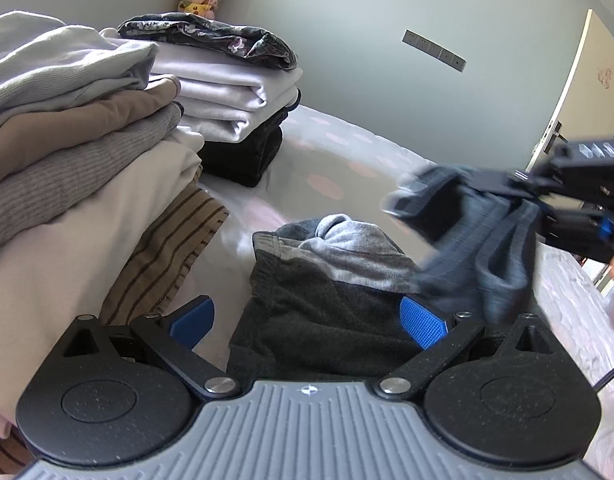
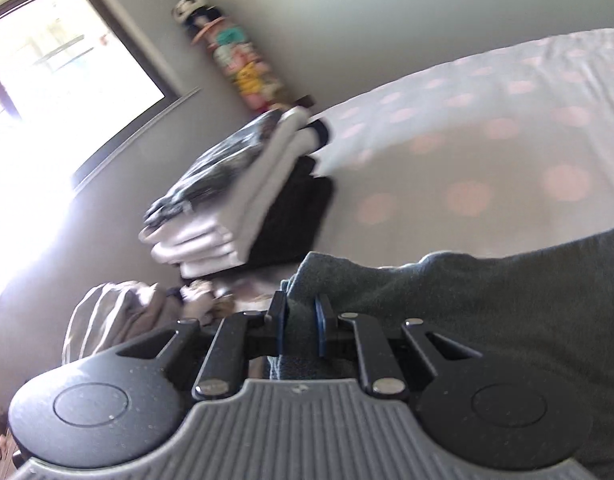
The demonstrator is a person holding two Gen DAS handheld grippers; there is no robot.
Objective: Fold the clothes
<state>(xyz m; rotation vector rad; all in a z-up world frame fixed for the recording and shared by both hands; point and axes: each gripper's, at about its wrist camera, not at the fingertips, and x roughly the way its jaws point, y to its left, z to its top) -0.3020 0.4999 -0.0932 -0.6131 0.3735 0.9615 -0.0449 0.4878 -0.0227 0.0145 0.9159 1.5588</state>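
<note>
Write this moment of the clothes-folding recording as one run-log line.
task: fold clothes | right gripper: shut on dark grey garment, lifted | left gripper: open over garment | folded stacks on bed

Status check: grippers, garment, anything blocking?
Right gripper shut on dark grey garment, edge lifted. Left gripper open over it. Folded stacks close beside.

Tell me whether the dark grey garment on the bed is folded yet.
Not folded. The dark grey garment lies rumpled on the bed, one end lifted, pinched in the right gripper.
</note>
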